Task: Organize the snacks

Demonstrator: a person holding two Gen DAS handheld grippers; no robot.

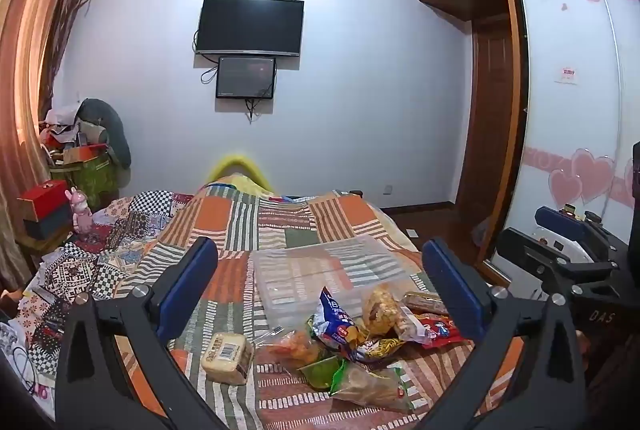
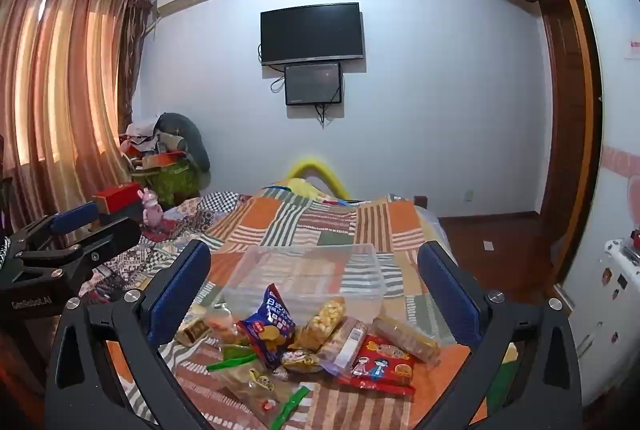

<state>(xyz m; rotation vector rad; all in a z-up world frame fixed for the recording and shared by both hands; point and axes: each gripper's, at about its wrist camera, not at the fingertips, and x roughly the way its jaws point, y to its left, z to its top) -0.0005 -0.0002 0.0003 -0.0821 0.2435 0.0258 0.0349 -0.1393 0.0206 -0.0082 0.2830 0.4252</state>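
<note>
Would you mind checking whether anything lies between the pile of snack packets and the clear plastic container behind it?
Nothing visible does. The snack packets lie on the bedspread right at the near wall of the clear container, which looks open and empty. Both the left gripper and the right gripper hover open above the pile.

Bed (image 2: 320, 226) covered with a patchwork striped spread. Lying directly on it: a clear plastic container (image 2: 304, 270), and just in front a loose pile of snack packets (image 2: 320, 342), including a blue bag (image 2: 268, 326) and a red packet (image 2: 380, 362).
</note>
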